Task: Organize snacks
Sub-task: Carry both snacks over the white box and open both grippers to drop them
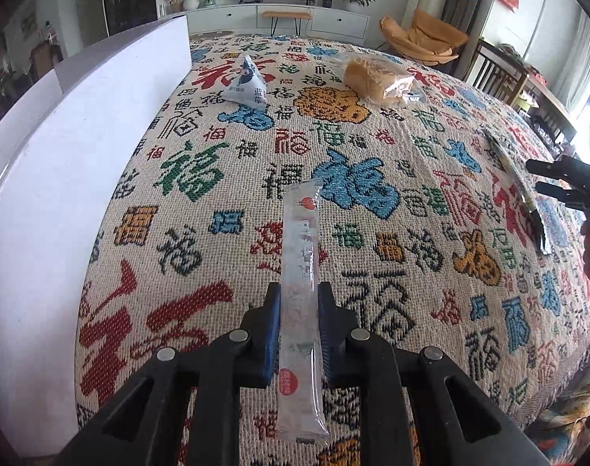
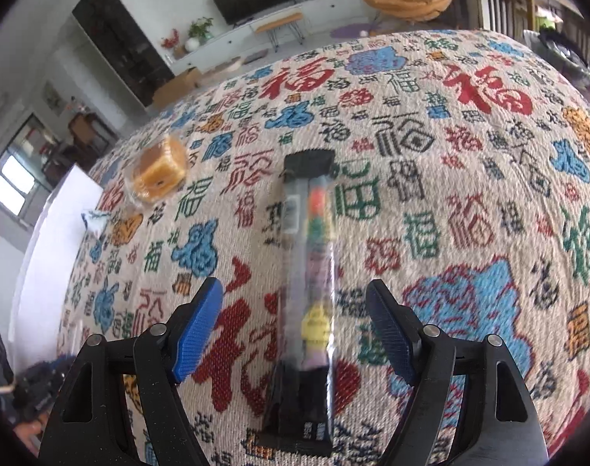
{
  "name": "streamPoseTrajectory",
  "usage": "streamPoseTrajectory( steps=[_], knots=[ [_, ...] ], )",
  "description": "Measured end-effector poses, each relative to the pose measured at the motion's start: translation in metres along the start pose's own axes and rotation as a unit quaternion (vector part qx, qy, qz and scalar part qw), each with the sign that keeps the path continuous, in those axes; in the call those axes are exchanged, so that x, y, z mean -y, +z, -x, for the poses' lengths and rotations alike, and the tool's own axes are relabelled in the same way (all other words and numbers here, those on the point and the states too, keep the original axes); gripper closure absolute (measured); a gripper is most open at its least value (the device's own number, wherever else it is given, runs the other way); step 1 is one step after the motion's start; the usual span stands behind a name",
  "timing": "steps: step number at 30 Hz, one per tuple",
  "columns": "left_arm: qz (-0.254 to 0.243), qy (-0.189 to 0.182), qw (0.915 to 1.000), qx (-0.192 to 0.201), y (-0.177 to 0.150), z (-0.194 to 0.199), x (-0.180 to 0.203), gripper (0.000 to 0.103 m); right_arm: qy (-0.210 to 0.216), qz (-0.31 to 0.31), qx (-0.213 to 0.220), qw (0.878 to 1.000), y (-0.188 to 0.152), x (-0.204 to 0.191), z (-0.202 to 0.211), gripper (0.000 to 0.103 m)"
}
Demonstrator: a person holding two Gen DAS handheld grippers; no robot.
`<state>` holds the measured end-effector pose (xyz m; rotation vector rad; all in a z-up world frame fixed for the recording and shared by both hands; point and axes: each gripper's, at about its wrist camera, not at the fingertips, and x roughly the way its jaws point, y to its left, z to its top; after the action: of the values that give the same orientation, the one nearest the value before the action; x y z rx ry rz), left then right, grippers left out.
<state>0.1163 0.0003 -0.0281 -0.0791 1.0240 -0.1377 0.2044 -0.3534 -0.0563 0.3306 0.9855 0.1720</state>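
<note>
On our left stands the white box (image 1: 81, 147). The left gripper (image 1: 299, 303) is clamped on a clear snack stick (image 1: 301, 272), pinched near its lower end; the long free end could sag or slide out as we carry it. To the right, our right gripper (image 2: 295, 326) stands wide open, holding nothing, astride a dark packet (image 2: 308, 272) of coloured sweets lying on the patterned cloth (image 2: 469, 194). Closing off-centre could nudge it askew.
</note>
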Motion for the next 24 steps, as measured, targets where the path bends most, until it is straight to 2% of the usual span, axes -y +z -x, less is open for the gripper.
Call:
streamPoseTrajectory(
  steps=[3, 5, 6, 7, 8, 9, 10, 12, 17, 21, 23, 24],
  knots=[
    [0.02, -0.015, 0.9996, 0.015, -0.003, 0.019, -0.005, 0.085, -0.008, 0.011, -0.072, 0.997, 0.026, -0.004, -0.023, 0.027],
    [0.032, -0.026, 0.9987, 0.029, -0.005, 0.034, -0.008, 0.085, -0.029, 0.025, -0.109, 0.993, 0.027, -0.01, -0.037, 0.029],
    [0.038, -0.03, 0.9982, 0.035, -0.006, 0.041, -0.01, 0.085, -0.044, 0.037, -0.119, 0.991, 0.023, -0.013, -0.041, 0.034],
    [0.045, -0.034, 0.9976, 0.04, -0.008, 0.048, -0.012, 0.085, -0.063, 0.058, -0.118, 0.989, 0.019, -0.018, -0.04, 0.042],
    [0.054, -0.039, 0.9968, 0.044, -0.01, 0.054, -0.015, 0.085, -0.09, 0.08, -0.123, 0.985, 0.016, -0.023, -0.04, 0.066],
    [0.064, -0.043, 0.9959, 0.047, -0.012, 0.059, -0.019, 0.085, -0.102, 0.095, -0.123, 0.983, 0.013, -0.027, -0.039, 0.08],
    [0.072, -0.046, 0.9951, 0.05, -0.014, 0.064, -0.022, 0.085, -0.097, 0.094, -0.126, 0.983, 0.01, -0.028, -0.037, 0.082],
    [0.087, -0.048, 0.9933, 0.059, -0.019, 0.075, -0.029, 0.085, -0.079, 0.08, -0.129, 0.985, 0.005, -0.027, -0.031, 0.087],
    [0.138, -0.084, 0.9835, 0.082, -0.028, 0.105, -0.049, 0.085, -0.022, 0.075, -0.089, 0.993, -0.004, -0.049, 0.008, 0.088],
    [0.183, -0.11, 0.9706, 0.112, -0.016, 0.136, -0.084, 0.085, 0.059, 0.101, -0.068, 0.991, 0.01, -0.116, 0.033, 0.088],
    [0.2, -0.103, 0.9657, 0.13, -0.006, 0.152, -0.111, 0.085, 0.111, 0.122, -0.062, 0.984, 0.016, -0.166, 0.041, 0.088],
    [0.206, -0.086, 0.9649, 0.139, -0.001, 0.159, -0.125, 0.085, 0.137, 0.134, -0.062, 0.979, 0.019, -0.195, 0.044, 0.088]
  ],
)
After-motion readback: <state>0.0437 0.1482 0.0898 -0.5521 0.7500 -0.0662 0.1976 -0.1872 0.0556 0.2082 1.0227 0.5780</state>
